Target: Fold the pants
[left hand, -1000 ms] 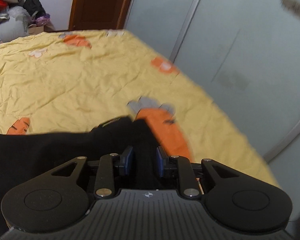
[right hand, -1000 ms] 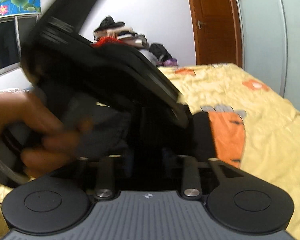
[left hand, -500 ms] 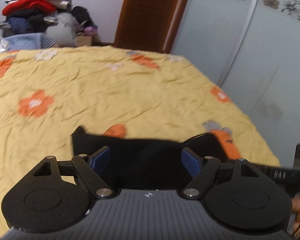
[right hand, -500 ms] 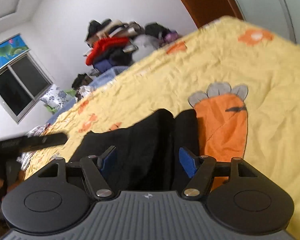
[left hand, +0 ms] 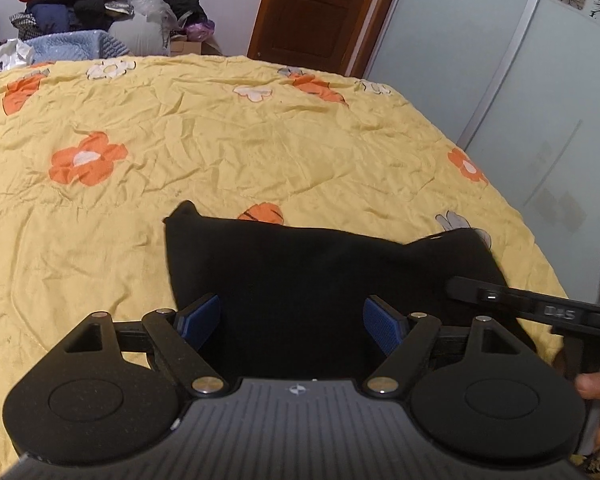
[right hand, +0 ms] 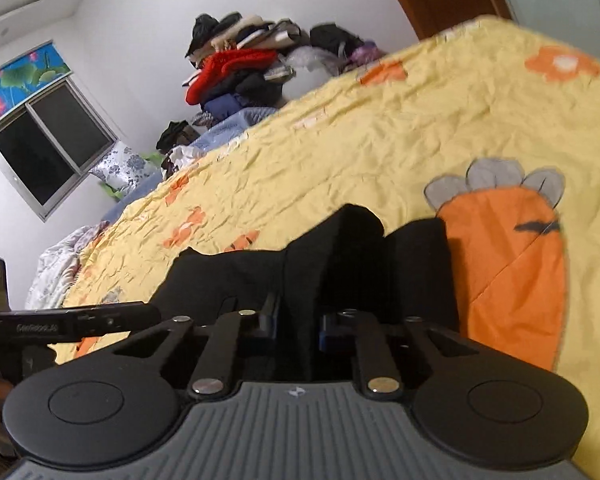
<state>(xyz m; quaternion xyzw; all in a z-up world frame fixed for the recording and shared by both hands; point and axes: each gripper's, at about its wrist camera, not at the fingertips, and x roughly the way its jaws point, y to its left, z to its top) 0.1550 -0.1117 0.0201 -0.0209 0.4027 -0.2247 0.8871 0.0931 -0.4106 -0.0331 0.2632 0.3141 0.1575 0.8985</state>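
left wrist: left claw point(left hand: 292, 326) spread over black pants point(left hand: 320, 276); right claw point(right hand: 298, 326) pinching them.

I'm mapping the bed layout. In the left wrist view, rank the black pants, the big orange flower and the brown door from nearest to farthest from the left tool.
1. Black pants, directly ahead of the left tool.
2. Big orange flower, mid-bed, left.
3. Brown door, beyond the bed, right of centre.
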